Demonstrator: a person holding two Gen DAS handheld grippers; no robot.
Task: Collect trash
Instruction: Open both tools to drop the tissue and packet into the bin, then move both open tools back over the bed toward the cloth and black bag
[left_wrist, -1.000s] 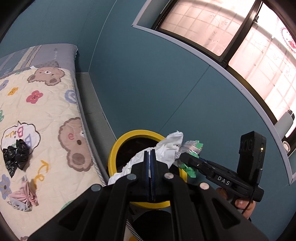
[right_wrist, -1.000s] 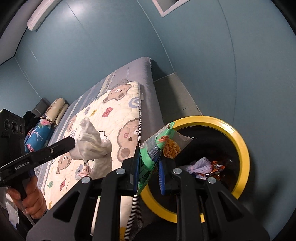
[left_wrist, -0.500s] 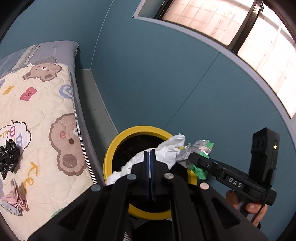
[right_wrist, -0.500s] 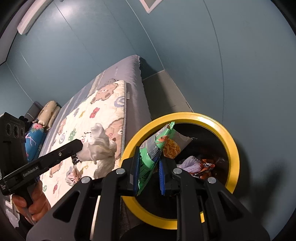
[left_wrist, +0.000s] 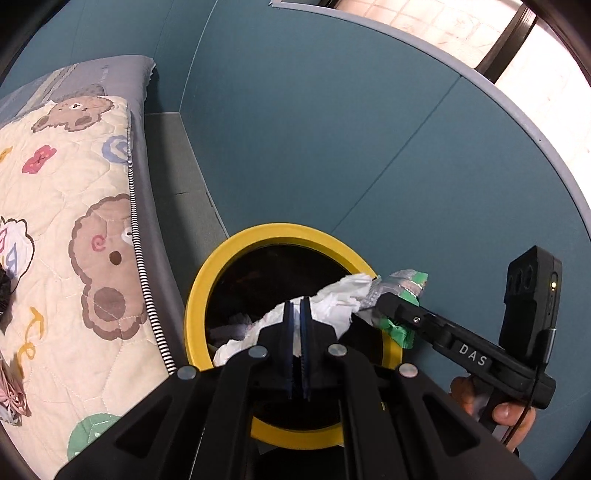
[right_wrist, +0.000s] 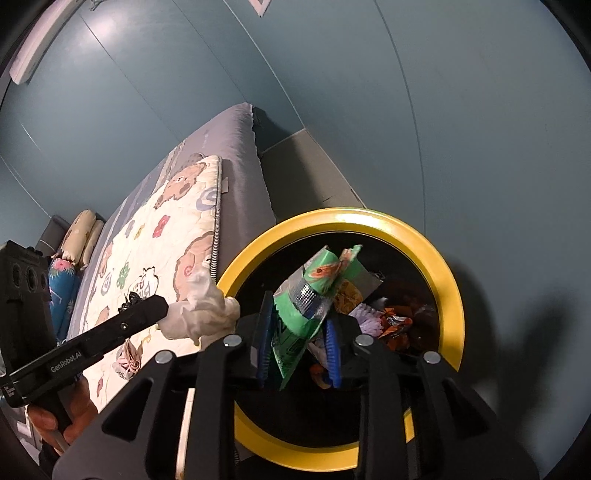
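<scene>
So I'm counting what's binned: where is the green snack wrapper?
In the right wrist view the green snack wrapper hangs between the right gripper's just-opening jaws, over the yellow-rimmed bin.

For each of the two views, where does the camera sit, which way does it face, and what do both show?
Left wrist: sits on the left gripper, angled down at the yellow-rimmed bin; its fingers clamp white tissue.
Right wrist: sits on the right gripper, facing down into the bin; its jaws have just been opening around the green wrapper.
Shared: bin, quilt, each other's gripper.
</scene>
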